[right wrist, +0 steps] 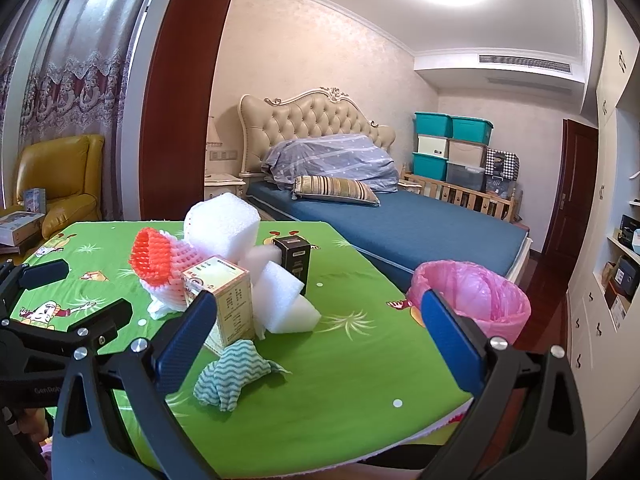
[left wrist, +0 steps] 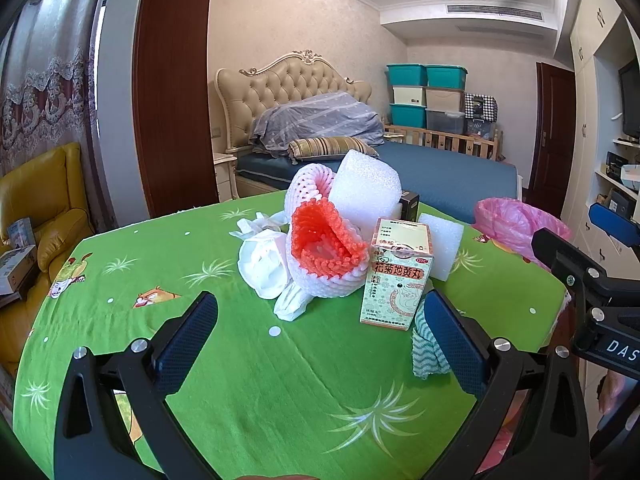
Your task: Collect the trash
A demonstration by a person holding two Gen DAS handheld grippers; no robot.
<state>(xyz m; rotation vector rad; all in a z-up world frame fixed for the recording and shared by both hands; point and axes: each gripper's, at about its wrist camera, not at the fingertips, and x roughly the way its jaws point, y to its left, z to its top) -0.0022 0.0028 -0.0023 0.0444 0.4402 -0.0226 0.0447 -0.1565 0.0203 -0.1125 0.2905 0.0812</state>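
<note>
Left wrist view: the left gripper (left wrist: pixel 320 340) fills the bottom of the frame, its jaws spread wide with nothing between them, above a table covered in a green cartoon-print cloth (left wrist: pixel 248 384). The trash sits in a pile at the centre of the frame: a crumpled white tissue (left wrist: pixel 262 264) on the left, touching an orange-and-white foam fruit net (left wrist: pixel 328 252), with a big white foam block (left wrist: pixel 366 196) behind it. A medicine box (left wrist: pixel 398 276) stands upright just right of the net, and a teal wavy-striped rag (left wrist: pixel 426 344) lies below it, partly hidden by the right-hand finger. A pink-lined bin (left wrist: pixel 516 226) is at the right edge of the table.

Right wrist view: the right gripper (right wrist: pixel 320 340) also has its jaws wide apart and empty. The rag (right wrist: pixel 230 374) lies low in the centre, just in front of the medicine box (right wrist: pixel 228 300). The foam fruit net (right wrist: pixel 160 270) and foam block (right wrist: pixel 222 228) are left of centre, a small black box (right wrist: pixel 294 260) behind them. The bin (right wrist: pixel 472 300) is at right, beyond the right-hand finger.
</note>
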